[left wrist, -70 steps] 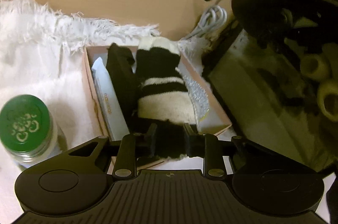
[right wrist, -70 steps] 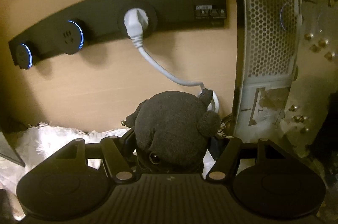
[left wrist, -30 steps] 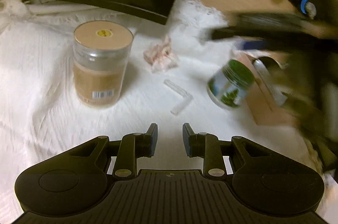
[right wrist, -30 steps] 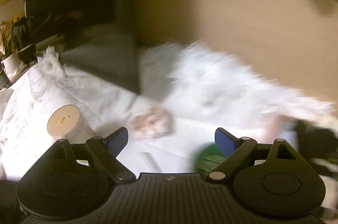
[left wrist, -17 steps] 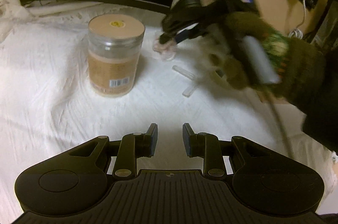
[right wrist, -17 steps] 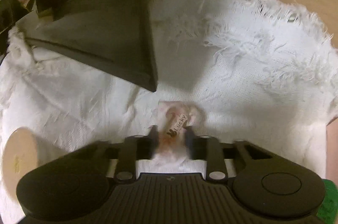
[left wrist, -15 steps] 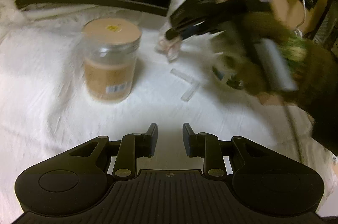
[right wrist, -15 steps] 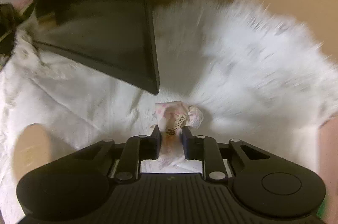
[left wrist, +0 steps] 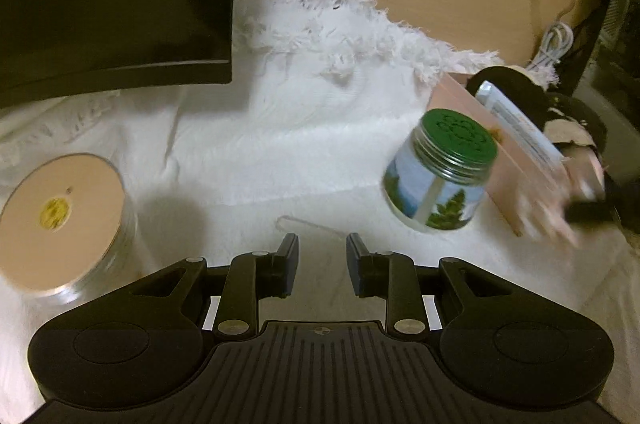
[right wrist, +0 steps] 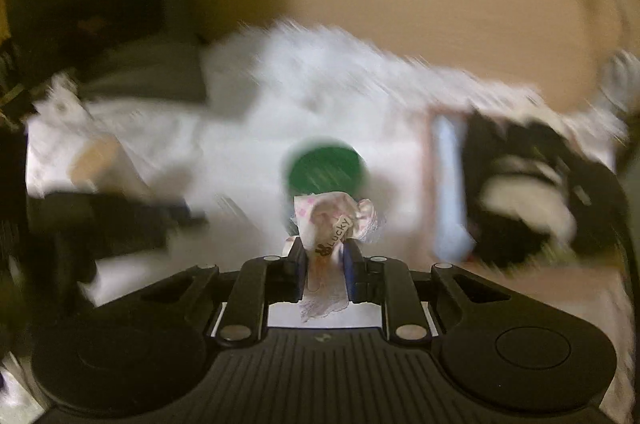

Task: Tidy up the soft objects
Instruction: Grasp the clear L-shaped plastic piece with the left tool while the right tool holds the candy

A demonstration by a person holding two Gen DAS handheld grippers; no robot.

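The right gripper [right wrist: 325, 256] pinched a pink scrap of cloth [right wrist: 334, 218] at lower centre; the left gripper [left wrist: 322, 256] stood slightly apart, empty.

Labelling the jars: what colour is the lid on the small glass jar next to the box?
Dark green, with an embossed flower pattern: small glass jar's lid. Sharpest in the left wrist view.
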